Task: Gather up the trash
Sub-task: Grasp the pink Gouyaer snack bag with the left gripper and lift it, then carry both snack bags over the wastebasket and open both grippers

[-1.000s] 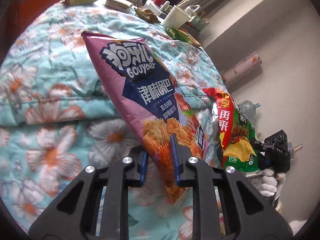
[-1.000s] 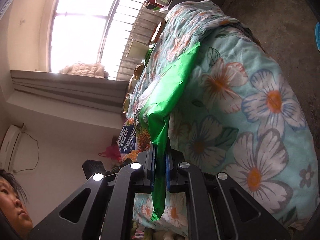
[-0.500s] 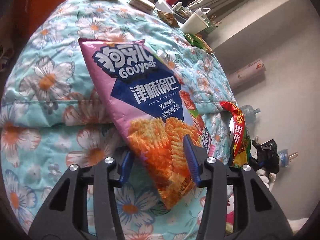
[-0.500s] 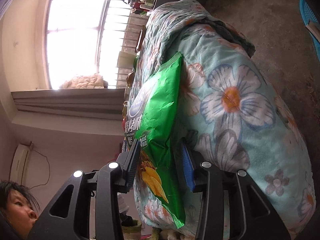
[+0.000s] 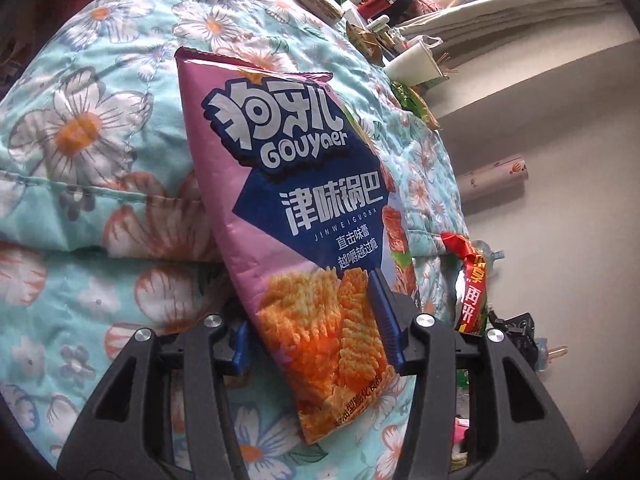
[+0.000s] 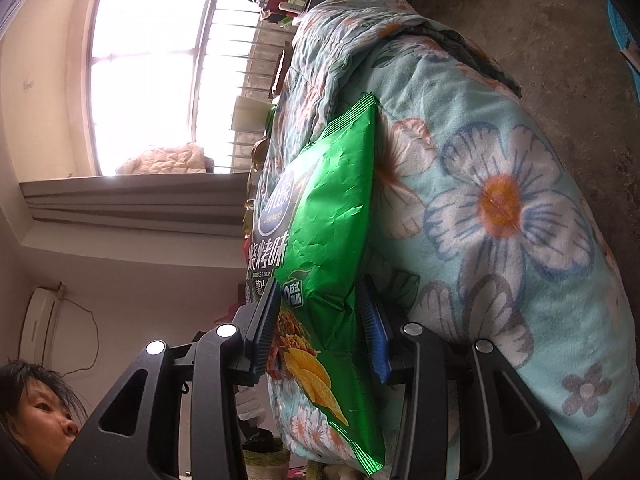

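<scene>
A pink and blue Gouyaer snack bag (image 5: pixel 296 200) lies on the floral quilt (image 5: pixel 100 128). My left gripper (image 5: pixel 312 332) is open, its blue-padded jaws spread wide on either side of the bag's lower end. A green chip bag (image 6: pixel 324 240) lies against the same quilt (image 6: pixel 500 200) in the right wrist view. My right gripper (image 6: pixel 322 328) is open, its jaws apart on both sides of the green bag. The green bag's red edge (image 5: pixel 470 280) and the right gripper (image 5: pixel 516 332) show at the right of the left wrist view.
Several wrappers, a white cup (image 5: pixel 412 64) and small bottles clutter the far end of the bed. A rolled paper tube (image 5: pixel 492 176) leans on the wall. A window with bars (image 6: pixel 168 60) and bare floor (image 6: pixel 540 40) show in the right wrist view. A person's face (image 6: pixel 36 412) is at the lower left.
Both grippers have opened from shut on their bags to wide apart. The pink bag and the green bag now rest on the quilt between the jaws.
</scene>
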The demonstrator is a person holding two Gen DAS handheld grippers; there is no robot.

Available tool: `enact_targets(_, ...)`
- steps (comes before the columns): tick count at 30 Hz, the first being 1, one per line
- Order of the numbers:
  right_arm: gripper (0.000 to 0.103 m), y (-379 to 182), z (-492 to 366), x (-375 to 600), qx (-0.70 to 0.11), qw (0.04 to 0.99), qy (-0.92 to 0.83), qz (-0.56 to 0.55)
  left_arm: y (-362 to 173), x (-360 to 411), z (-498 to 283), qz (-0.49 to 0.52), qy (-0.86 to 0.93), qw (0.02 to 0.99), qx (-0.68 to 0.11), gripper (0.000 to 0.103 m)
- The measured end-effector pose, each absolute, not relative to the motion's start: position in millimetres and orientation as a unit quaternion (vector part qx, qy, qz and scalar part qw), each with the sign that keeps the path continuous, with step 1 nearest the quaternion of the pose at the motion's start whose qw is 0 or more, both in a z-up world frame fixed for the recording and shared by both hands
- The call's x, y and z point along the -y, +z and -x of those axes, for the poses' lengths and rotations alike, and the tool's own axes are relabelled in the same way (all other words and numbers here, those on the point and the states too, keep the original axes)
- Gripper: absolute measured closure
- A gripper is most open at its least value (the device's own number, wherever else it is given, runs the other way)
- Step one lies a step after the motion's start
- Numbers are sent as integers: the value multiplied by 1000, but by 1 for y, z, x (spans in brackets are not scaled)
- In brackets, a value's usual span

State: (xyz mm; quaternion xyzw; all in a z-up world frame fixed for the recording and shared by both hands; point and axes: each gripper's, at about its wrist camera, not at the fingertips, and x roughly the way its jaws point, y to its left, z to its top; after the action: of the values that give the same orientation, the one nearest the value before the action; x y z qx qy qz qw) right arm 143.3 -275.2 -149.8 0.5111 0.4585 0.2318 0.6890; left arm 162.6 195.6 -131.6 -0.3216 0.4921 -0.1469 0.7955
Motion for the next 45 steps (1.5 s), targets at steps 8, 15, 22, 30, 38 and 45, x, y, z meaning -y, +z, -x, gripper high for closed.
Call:
enact_targets(8, 65, -146, -148, 263, -468, 707, 212, -485, -109, -157, -154, 176, -97, 853, -482, 67)
enact_targets(15, 71, -144, -149, 257, -467, 720, 202, -472, -87, -126, -143, 69, -79, 883, -457, 76)
enact_targets(22, 83, -136, -143, 247, -462, 727, 214, -460, -72, -105, -134, 25, -73, 898, -434, 87)
enact_targets(30, 88, -115, -142, 240, -442, 745, 233, -443, -55, -94, -124, 10, -75, 910, -409, 93)
enact_targets(38, 92, -91, -139, 237, -412, 761, 253, -432, -39, -88, -114, 4, -81, 918, -388, 96)
enact_targets(45, 92, -55, -122, 262, -360, 795, 245, -422, -11, -71, -108, 4, -110, 927, -358, 100)
